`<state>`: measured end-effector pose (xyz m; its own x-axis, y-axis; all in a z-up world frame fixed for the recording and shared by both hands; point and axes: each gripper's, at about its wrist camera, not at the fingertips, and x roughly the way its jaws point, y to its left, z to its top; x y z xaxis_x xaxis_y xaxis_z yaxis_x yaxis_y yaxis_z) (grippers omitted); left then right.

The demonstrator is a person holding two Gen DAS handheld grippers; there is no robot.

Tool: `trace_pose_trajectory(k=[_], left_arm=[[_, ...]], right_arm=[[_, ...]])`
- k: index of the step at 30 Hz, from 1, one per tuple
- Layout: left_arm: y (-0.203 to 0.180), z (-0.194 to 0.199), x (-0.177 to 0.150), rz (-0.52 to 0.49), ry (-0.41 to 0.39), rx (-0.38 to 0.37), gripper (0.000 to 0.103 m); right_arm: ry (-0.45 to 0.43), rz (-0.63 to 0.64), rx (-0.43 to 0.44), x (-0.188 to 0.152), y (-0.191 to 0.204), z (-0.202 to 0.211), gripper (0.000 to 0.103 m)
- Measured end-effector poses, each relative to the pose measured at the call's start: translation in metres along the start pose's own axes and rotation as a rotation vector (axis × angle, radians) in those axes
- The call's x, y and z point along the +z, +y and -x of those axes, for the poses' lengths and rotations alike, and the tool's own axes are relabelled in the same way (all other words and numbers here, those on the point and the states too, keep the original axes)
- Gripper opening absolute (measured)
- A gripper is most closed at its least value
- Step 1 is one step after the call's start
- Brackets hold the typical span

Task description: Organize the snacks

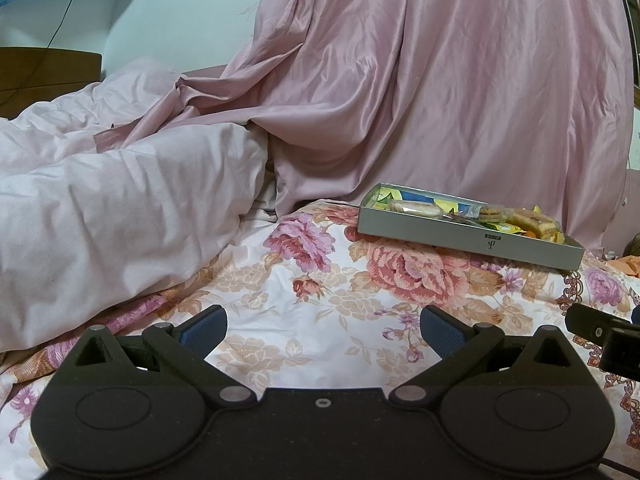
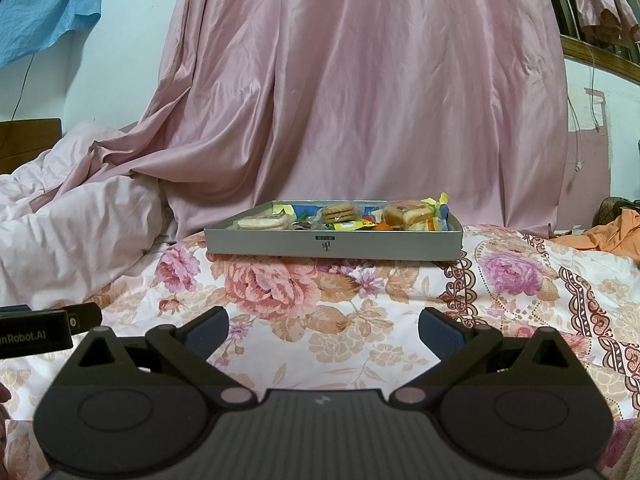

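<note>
A shallow grey box (image 2: 280,245) holding several wrapped snacks sits on the floral bedsheet, straight ahead in the right wrist view. Inside it I see a pale wafer pack (image 2: 262,222), a round biscuit pack (image 2: 338,212) and a cake slice (image 2: 406,213). In the left wrist view the same grey box (image 1: 460,236) lies ahead to the right. My right gripper (image 2: 323,334) is open and empty, well short of the box. My left gripper (image 1: 323,330) is open too, with nothing between its blue pads, and stands farther left of the box.
A rumpled pale pink duvet (image 1: 120,208) is piled at the left. A pink satin curtain (image 2: 360,100) hangs right behind the box. Orange cloth (image 2: 612,236) lies at the far right. The floral sheet (image 2: 320,312) stretches between the grippers and the box.
</note>
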<state>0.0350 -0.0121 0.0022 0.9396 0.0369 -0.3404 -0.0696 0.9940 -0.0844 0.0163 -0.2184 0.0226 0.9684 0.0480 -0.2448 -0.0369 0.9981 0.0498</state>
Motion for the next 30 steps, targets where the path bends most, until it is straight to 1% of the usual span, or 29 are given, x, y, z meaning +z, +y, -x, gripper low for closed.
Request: trace_pose_trajectory(k=[30], left_arm=[[0.0002, 0.0006, -0.0005, -0.006, -0.003, -0.001, 0.102]], right_arm=[[0.013, 0.000, 0.000, -0.0056, 0.0044, -0.0013, 0.103]])
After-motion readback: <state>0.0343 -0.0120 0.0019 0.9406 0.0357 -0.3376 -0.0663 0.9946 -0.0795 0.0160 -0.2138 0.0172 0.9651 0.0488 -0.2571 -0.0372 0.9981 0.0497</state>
